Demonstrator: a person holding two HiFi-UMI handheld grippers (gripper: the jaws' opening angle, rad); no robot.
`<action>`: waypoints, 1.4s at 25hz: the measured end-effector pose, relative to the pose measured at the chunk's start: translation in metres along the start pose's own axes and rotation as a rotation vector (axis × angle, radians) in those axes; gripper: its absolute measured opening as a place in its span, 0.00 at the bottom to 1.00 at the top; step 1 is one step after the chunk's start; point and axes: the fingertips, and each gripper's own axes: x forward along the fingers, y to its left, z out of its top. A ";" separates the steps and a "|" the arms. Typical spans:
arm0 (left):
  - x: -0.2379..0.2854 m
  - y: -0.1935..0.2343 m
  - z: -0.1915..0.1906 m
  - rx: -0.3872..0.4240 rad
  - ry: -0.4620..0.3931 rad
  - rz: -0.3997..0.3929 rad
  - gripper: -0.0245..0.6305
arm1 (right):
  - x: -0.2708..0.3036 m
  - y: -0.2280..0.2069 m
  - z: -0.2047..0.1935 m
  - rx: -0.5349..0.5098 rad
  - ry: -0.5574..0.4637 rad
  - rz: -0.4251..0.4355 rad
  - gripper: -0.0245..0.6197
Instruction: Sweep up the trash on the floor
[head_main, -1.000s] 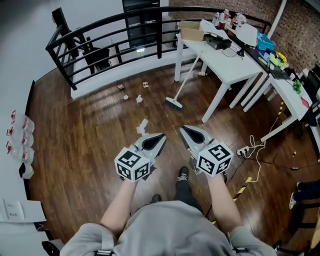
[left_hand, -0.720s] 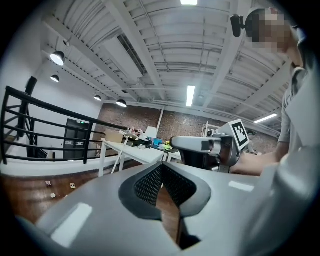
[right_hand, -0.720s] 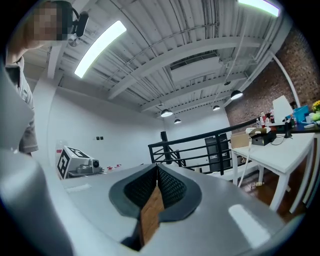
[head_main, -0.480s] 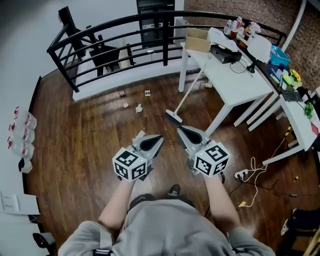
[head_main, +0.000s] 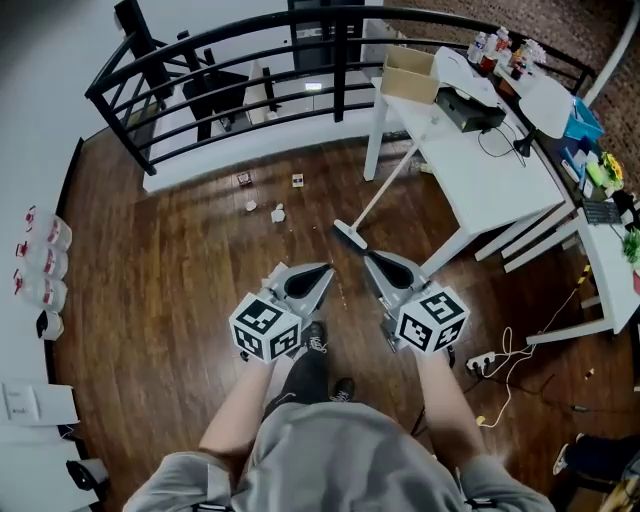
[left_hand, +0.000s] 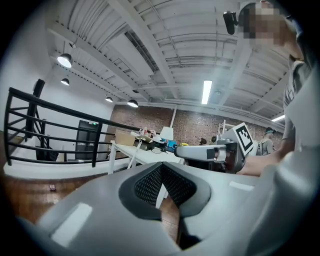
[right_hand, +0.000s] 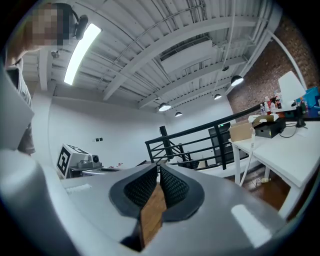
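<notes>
At the far left, a row of bottles (head_main: 40, 270) is being seen against the white wall, well apart from the work. Further right, the trash (head_main: 278, 212) is being shown as small scraps scattered over the wooden floor (head_main: 150, 300) below the black railing (head_main: 200, 70). One paler scrap (head_main: 279, 271) is being found just beside the left gripper (head_main: 324, 271). That gripper is being held with its jaws pressed together on nothing; only floor is being glimpsed through the slit behind the pads. The right gripper (head_main: 369, 259), close alongside, is likewise being carried closed and empty. Just beyond both tips, the broom (head_main: 350, 235) is being propped with its head on the floor and its handle leaning against the white desk (head_main: 480, 170).

The step in hand is being judged as the reach for the broom. For it to be done well, the jaws are being required to open before the handle is met. The handle is best being taken at two heights, one gripper low and one higher, so that the head is being steered, not dragged. The loose cable (head_main: 520, 335) at the right is best being avoided.

No dustpan is being made out anywhere. The top of the handle is being lost against the white desk edge. What the scraps are is being left unclear at this size. Part of the floor is being hidden by the person's body (head_main: 320, 450) and arms.
</notes>
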 end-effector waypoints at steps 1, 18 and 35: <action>0.011 0.009 0.002 0.000 0.000 -0.009 0.04 | 0.008 -0.012 0.003 -0.008 0.004 -0.007 0.04; 0.174 0.148 0.044 -0.015 0.034 -0.073 0.04 | 0.131 -0.182 0.075 -0.093 0.082 -0.110 0.04; 0.355 0.161 0.031 -0.026 0.065 0.083 0.04 | 0.123 -0.458 0.071 -0.101 0.231 -0.195 0.08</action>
